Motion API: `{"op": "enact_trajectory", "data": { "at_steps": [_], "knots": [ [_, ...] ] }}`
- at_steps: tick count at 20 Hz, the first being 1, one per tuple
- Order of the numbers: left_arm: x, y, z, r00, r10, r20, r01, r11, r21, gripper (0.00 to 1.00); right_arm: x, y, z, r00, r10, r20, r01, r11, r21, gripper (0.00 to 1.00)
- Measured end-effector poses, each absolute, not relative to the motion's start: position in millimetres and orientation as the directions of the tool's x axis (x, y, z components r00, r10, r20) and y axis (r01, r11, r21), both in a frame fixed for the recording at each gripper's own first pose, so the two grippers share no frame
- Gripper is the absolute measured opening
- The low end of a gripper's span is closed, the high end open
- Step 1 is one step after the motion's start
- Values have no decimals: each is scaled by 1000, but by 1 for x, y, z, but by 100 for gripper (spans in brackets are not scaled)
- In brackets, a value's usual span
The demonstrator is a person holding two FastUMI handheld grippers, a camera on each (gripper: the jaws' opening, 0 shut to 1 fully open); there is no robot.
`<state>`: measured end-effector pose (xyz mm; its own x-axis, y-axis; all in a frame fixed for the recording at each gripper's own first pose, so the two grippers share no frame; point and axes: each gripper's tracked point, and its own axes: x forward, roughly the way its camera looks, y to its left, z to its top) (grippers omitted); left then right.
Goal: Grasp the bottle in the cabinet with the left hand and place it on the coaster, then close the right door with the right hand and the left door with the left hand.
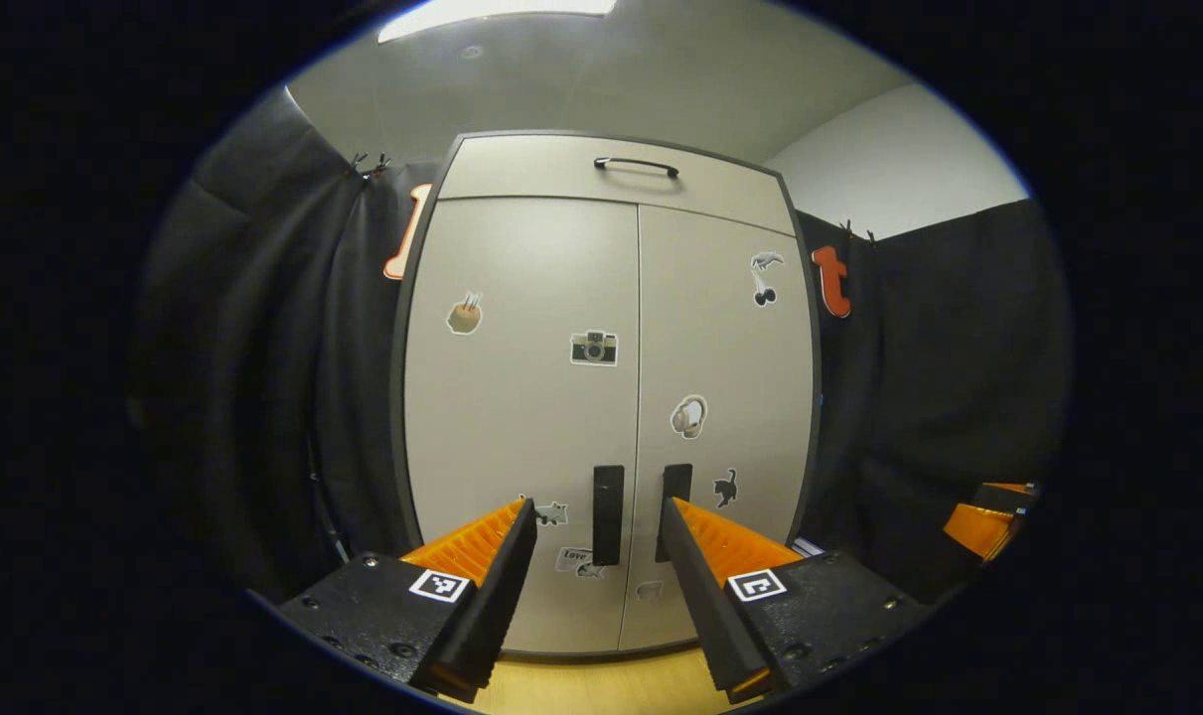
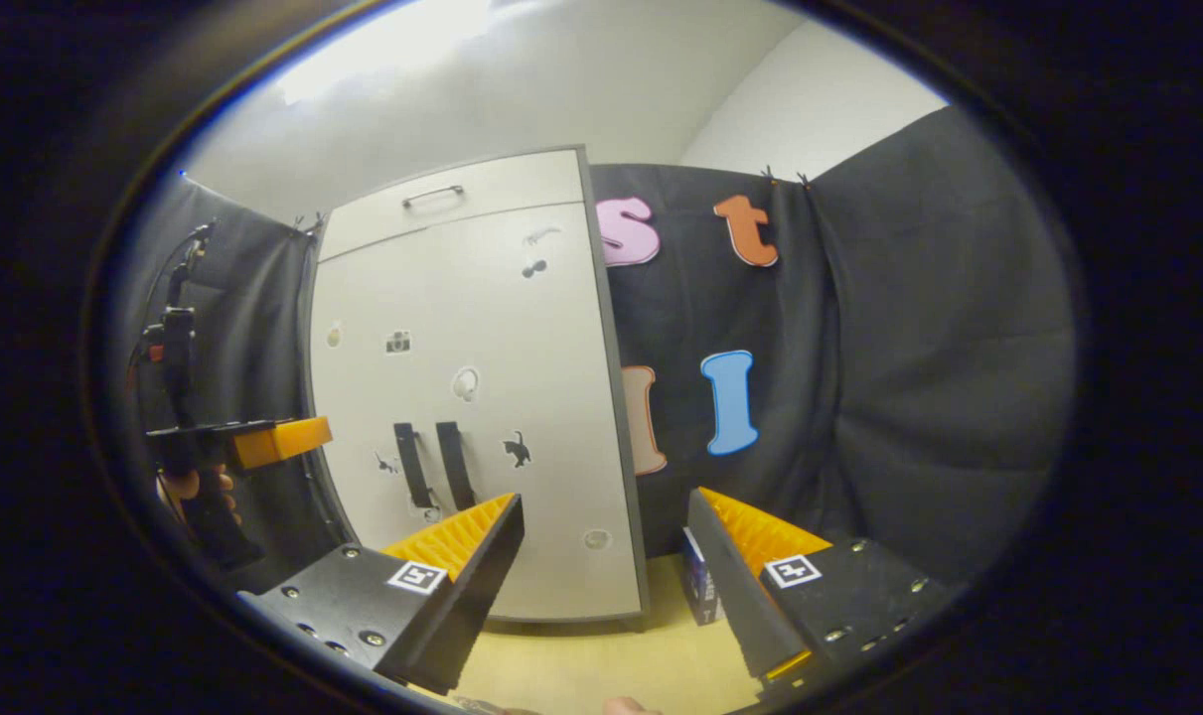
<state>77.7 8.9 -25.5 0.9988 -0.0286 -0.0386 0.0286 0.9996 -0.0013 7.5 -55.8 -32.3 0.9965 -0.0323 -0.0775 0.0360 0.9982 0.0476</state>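
- Cabinet [image 1: 611, 397] at frame centre in the left gripper view, both doors shut, so the bottle presumably sits unseen inside; opening comes first, I judge
- Left gripper [image 1: 598, 536] low centre, jaws apart, empty, facing the handles [image 1: 608, 514]
- Right gripper [image 2: 606, 546] likewise apart, empty

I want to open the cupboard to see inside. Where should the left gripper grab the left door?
Grab the black upright bar handle on the pale grey left cabinet door. Come straight at it from the front with the open left gripper, one finger on each side, since the bar is narrow and stands vertical.
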Motion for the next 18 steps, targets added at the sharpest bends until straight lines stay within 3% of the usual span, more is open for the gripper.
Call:
{"op": "enact_trajectory", "data": {
  "at_steps": [8, 18],
  "knots": [
    [54, 18, -16, 1000, 15, -5, -15, 998, 68, 80, -2, -34, -10, 999, 36, -36, -36, 999, 6, 100],
    [53, 13, -14, 1000, 7, 8, -7, 999, 43, 79, -6, -40, -10, 999, 31, -36, -31, 999, 9, 100]
  ]
}}
